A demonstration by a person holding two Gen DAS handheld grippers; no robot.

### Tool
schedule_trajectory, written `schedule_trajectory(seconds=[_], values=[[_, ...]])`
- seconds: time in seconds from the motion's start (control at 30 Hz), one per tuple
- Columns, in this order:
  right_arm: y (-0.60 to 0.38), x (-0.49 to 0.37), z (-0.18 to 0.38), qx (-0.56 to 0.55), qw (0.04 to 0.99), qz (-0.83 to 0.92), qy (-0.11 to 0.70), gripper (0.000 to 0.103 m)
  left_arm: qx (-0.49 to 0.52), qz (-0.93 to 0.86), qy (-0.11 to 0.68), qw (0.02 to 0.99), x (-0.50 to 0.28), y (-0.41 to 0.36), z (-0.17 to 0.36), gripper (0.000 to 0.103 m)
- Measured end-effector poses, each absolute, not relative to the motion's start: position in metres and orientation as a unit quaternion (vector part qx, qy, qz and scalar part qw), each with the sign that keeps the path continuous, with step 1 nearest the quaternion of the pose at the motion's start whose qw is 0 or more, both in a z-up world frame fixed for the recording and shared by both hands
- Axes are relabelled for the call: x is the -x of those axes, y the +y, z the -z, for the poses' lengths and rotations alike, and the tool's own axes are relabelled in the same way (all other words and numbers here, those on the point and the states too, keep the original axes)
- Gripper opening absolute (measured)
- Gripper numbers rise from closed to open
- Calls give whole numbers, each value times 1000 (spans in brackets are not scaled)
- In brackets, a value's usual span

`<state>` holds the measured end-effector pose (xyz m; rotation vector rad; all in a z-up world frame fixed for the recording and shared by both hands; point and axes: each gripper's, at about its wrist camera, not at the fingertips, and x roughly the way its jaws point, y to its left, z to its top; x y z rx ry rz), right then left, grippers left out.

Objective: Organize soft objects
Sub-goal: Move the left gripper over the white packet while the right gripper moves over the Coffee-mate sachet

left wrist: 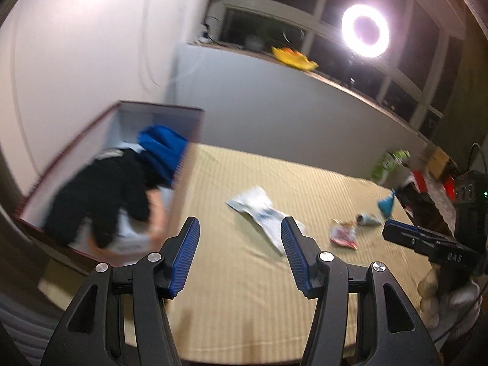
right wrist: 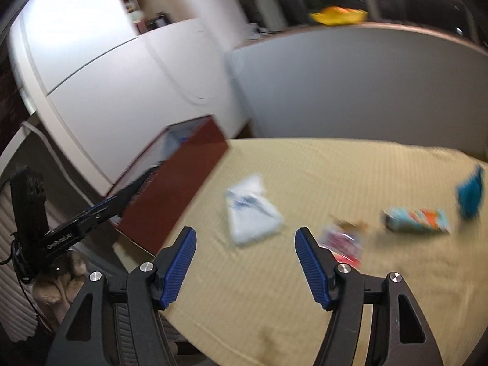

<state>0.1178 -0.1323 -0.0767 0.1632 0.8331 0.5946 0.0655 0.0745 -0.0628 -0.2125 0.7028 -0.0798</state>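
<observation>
- Two grippers hover above the tan-covered counter (left wrist: 244, 289); left gripper (left wrist: 240, 244) and right gripper (right wrist: 245, 251) both have jaws spread wide, nothing between them
- Red box (left wrist: 186, 177) at left holds black and blue garments (left wrist: 161, 149)
- White-blue pouch (right wrist: 251, 213) (blurred) lies near the red packet (right wrist: 343, 242)

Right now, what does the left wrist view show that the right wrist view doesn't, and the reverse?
Only the left wrist view: the box's contents, black cloth and blue cloth, plus a ring light. Only the right wrist view: the box's red outer wall. Both: the tan cover, the white packet, the red packet, open empty fingers.
</observation>
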Motion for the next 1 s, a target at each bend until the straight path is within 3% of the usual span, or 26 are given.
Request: schedule_trajectory(seconds=[0.4, 0.53, 0.73, 1.0], values=[[-202, -132, 108, -105, 841, -247, 470, 64, 98, 82, 421, 898, -100, 31, 102, 58], [-196, -144, 121, -105, 828, -247, 492, 64, 125, 76, 452, 880, -122, 36, 114, 59], [-184, -160, 133, -85, 825, -238, 506, 64, 164, 56, 474, 863, -153, 44, 126, 70], [-172, -180, 145, -72, 820, -219, 524, 64, 195, 10, 515, 835, -199, 40, 152, 71]])
